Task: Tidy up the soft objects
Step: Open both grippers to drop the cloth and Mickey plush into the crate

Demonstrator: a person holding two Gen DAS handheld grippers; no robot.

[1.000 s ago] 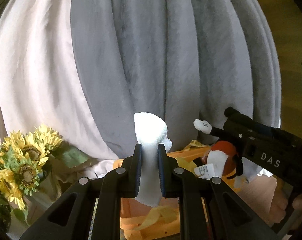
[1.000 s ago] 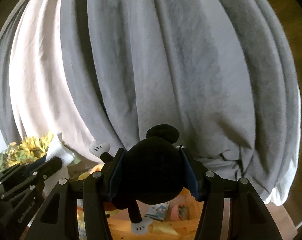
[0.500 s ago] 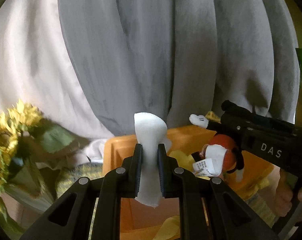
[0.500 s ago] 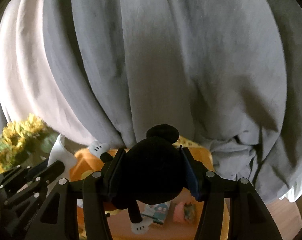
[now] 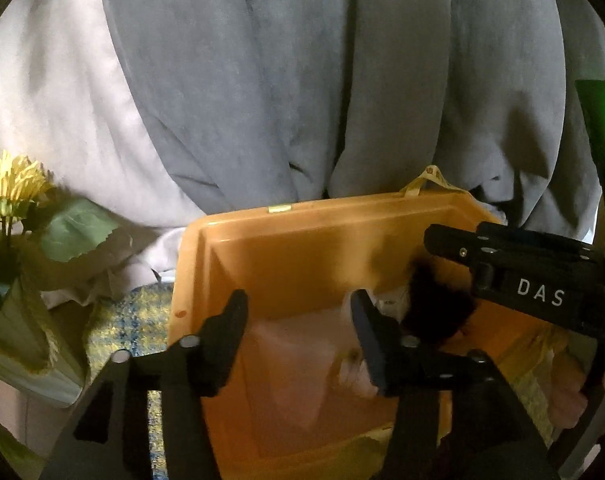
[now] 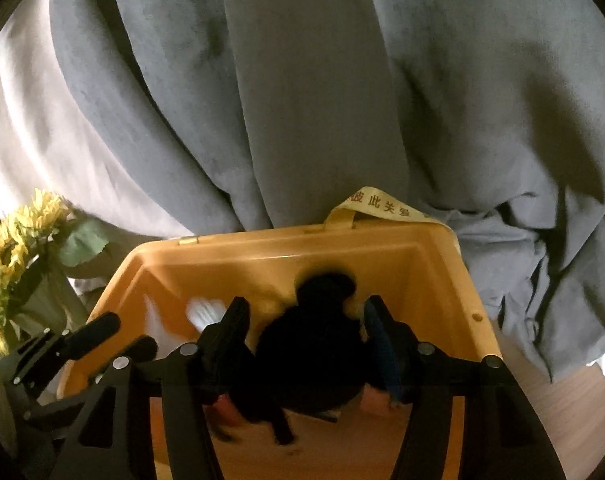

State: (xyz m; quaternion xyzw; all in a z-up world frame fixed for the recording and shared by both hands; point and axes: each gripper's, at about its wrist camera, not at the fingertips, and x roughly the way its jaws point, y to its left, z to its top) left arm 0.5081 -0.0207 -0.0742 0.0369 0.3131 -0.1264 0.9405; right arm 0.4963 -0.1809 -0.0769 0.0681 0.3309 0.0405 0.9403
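Note:
An orange plastic bin fills the lower middle of both views. My left gripper is open over the bin; a blurred white soft piece lies below it inside the bin. My right gripper is open wide over the bin, and the black mouse plush, blurred, sits between the spread fingers without being pinched. The plush also shows in the left wrist view under the right gripper body.
Grey and white curtains hang right behind the bin. A vase of sunflowers stands to the left, also in the right wrist view. A yellow ribbon drapes over the bin's far rim. Wooden floor lies right.
Both grippers tilted down over the bin and opened. The white piece left the left gripper and dropped into the bin; the plush is released from the right gripper's grip.

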